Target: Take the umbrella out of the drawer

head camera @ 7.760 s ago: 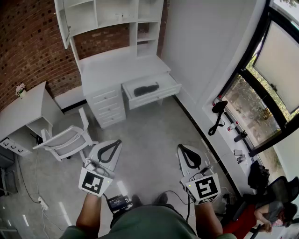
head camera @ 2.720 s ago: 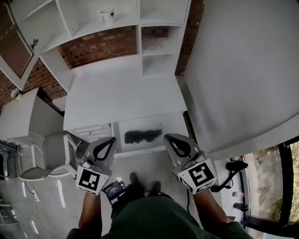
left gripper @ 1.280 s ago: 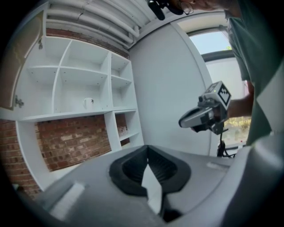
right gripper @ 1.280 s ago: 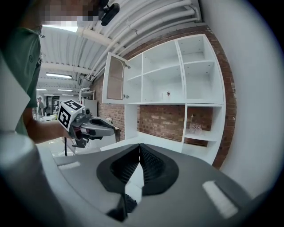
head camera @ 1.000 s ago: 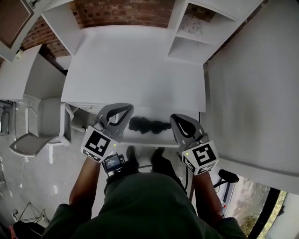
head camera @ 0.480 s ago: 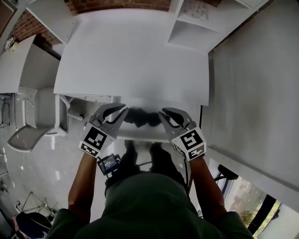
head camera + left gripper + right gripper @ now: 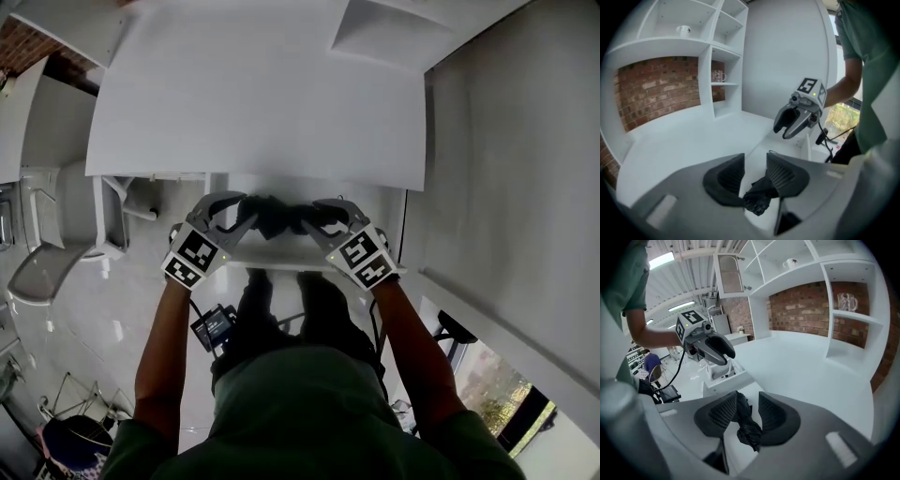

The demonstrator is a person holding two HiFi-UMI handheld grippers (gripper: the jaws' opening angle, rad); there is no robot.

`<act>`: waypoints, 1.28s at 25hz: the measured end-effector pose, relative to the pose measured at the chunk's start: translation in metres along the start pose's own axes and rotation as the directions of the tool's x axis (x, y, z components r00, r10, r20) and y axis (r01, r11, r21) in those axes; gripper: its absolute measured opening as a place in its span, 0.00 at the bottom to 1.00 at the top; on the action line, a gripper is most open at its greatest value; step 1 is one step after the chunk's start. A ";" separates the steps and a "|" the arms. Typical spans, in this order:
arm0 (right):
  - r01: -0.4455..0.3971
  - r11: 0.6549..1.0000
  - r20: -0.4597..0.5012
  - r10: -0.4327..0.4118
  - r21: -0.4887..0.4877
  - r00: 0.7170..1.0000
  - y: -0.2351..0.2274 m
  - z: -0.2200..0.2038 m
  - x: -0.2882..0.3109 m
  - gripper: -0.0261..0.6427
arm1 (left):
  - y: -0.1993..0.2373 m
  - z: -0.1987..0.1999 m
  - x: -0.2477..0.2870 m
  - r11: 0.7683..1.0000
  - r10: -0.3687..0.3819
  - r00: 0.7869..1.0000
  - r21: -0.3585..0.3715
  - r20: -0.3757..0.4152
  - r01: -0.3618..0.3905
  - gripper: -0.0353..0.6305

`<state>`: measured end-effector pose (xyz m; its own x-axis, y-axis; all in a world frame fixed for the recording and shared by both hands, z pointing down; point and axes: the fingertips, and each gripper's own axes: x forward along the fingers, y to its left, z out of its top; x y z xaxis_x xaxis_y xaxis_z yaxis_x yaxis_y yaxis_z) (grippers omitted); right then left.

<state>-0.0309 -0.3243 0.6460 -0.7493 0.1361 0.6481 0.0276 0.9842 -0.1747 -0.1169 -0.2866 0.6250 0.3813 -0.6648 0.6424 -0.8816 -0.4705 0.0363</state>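
A folded black umbrella [image 7: 277,215] lies across the open white drawer [image 7: 281,257] under the desk. My left gripper [image 7: 239,212] has come down over its left end and my right gripper [image 7: 311,216] over its right end. In the left gripper view the jaws [image 7: 754,174] are opening with the umbrella's crumpled end [image 7: 758,199] between them, close to the right pad and clear of the left one. The right gripper view shows the same: jaws [image 7: 747,411] opening around the other end [image 7: 748,431], with a gap beside it.
The white desk top [image 7: 262,103] overhangs the back of the drawer. A white chair [image 7: 52,239] stands at the left, beside a stack of small drawers [image 7: 141,202]. A white wall [image 7: 506,169] runs along the right. Shelves with a cup [image 7: 791,262] and a glass mug [image 7: 846,301] rise behind the desk.
Both grippers have sunk from above the drawer's front down onto the umbrella's two ends. Their jaws, shut before, now stand apart around it.
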 end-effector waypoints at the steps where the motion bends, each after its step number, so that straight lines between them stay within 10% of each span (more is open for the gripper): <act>1: -0.011 1.000 -0.021 0.011 -0.006 1.000 -0.001 -0.008 0.008 0.27 | 0.000 -0.009 0.007 1.000 -0.011 1.000 0.008 -0.020 0.011 0.28; 17: -0.139 0.986 -0.315 0.103 -0.092 0.943 -0.023 -0.134 0.095 0.47 | -0.014 -0.148 0.110 0.965 -0.173 0.925 0.129 -0.338 0.227 0.58; 32: -0.192 0.967 -0.449 0.098 -0.170 0.888 -0.025 -0.196 0.133 0.53 | -0.021 -0.196 0.146 0.952 -0.221 0.884 0.103 -0.412 0.287 0.71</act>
<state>-0.0012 -0.3087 0.8819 -0.3660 0.2677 0.8913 0.2832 0.9444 -0.1673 -0.0971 -0.2601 0.8679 0.4177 -0.2447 0.8750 -0.7018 -0.6986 0.1396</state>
